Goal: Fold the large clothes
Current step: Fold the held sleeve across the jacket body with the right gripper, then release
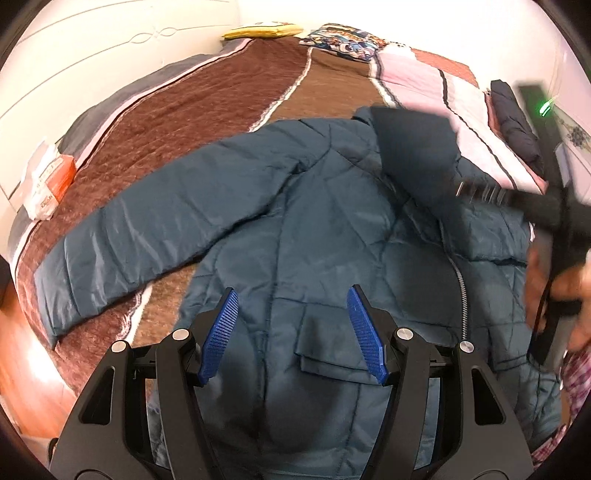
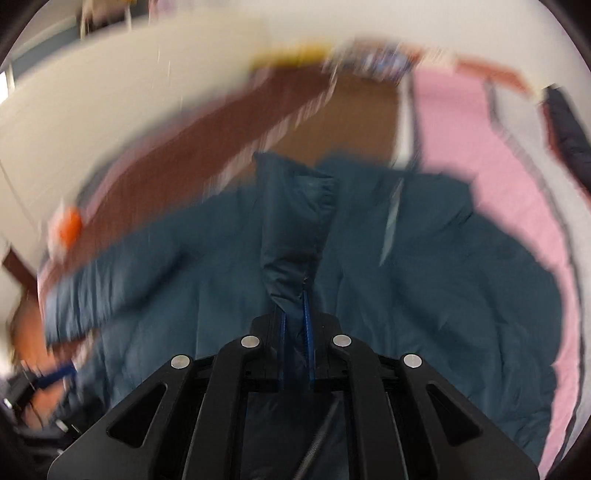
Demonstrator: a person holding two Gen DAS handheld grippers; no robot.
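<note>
Teal quilted puffer jacket (image 1: 317, 229), spread front-up across a bed (image 1: 207, 122) covered in a brown plush blanket, zipper (image 1: 460, 291) running down the front, flapped pocket (image 1: 334, 350) low on one panel, one sleeve (image 1: 140, 236) stretched flat out to the side over the blanket. Other sleeve lifted off the body and hanging as a narrow dark fold (image 2: 295, 229), pinched at its end. Left claw (image 1: 291, 334) held just above the lower front near the pocket, blue pads wide apart, gripping nothing. Right claw (image 2: 295, 325) closed tight on the raised sleeve fabric, seen blurred at the right edge of the left wrist view (image 1: 517, 199). Beyond the jacket: pink striped quilt (image 1: 436, 85), dark garment (image 1: 517, 125) near the far edge, yellow pillow (image 1: 262, 31) and patterned pillow (image 1: 347, 42) at the head, orange-and-white packet (image 1: 50, 177) on the bed's side.
</note>
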